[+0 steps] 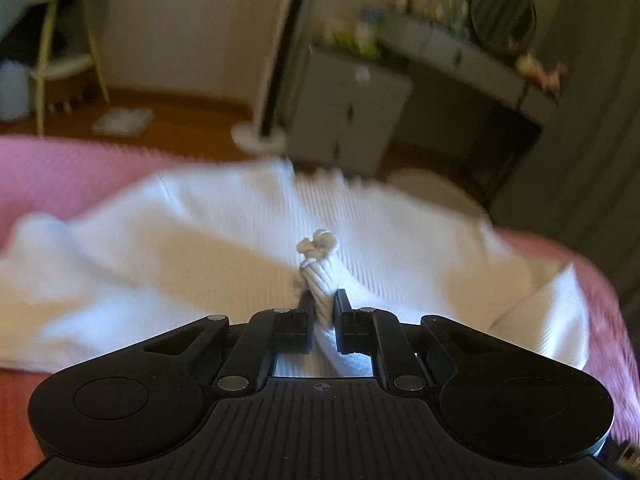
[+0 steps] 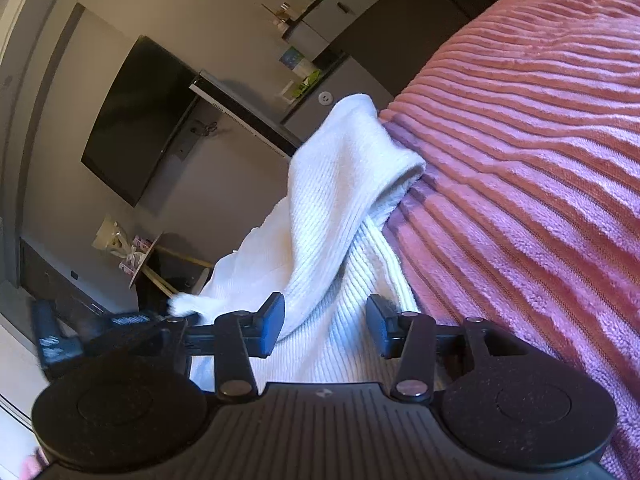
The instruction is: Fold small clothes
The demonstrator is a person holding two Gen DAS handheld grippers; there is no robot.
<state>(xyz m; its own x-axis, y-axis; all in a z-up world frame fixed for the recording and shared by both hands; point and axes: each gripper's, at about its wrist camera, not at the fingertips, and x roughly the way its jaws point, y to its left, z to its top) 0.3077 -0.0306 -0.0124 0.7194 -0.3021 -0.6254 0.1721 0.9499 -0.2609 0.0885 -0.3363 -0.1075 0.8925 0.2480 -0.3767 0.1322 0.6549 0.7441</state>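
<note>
The left gripper [image 1: 322, 300] is closed tight on a bunched corner of the white ribbed garment [image 1: 200, 232], which lies spread on the pink blanket [image 1: 60, 168]. The right gripper [image 2: 326, 320] has its fingers apart, with the cloth between them but not pressed.

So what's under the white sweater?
A pink ribbed blanket lies under the white sweater, showing all around it. The part right beneath the sweater is covered, so anything hidden there cannot be seen.
</note>
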